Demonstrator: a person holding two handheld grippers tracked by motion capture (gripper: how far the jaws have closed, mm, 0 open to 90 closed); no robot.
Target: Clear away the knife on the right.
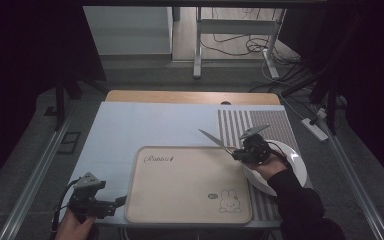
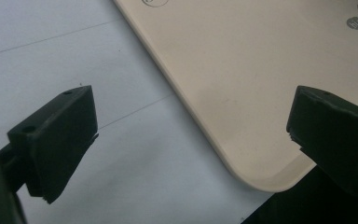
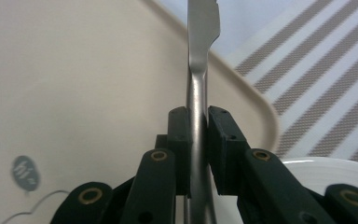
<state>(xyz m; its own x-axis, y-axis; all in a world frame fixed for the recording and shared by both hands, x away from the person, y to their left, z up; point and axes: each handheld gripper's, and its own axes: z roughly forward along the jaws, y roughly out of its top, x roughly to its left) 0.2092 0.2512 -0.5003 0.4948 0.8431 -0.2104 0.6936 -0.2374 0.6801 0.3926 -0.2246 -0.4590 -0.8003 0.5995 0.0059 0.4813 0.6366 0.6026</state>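
Gripping one knife [image 3: 200, 70] (right gripper [image 3: 197, 140])

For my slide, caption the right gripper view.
Right gripper clamps a knife above the beige mat, beside a white plate.

— What's the room like from where I'm watching?

— Dim. I see a grey floor [image 1: 145, 75] beyond the counter [image 1: 190, 96], dark at both sides.

— Any furniture?

— A white cabinet [image 1: 127, 30] stands at the back, beside a pale metal frame [image 1: 237, 27]. Black cables [image 1: 240, 45] lie under it, and a power strip [image 1: 316, 129] sits on the right.
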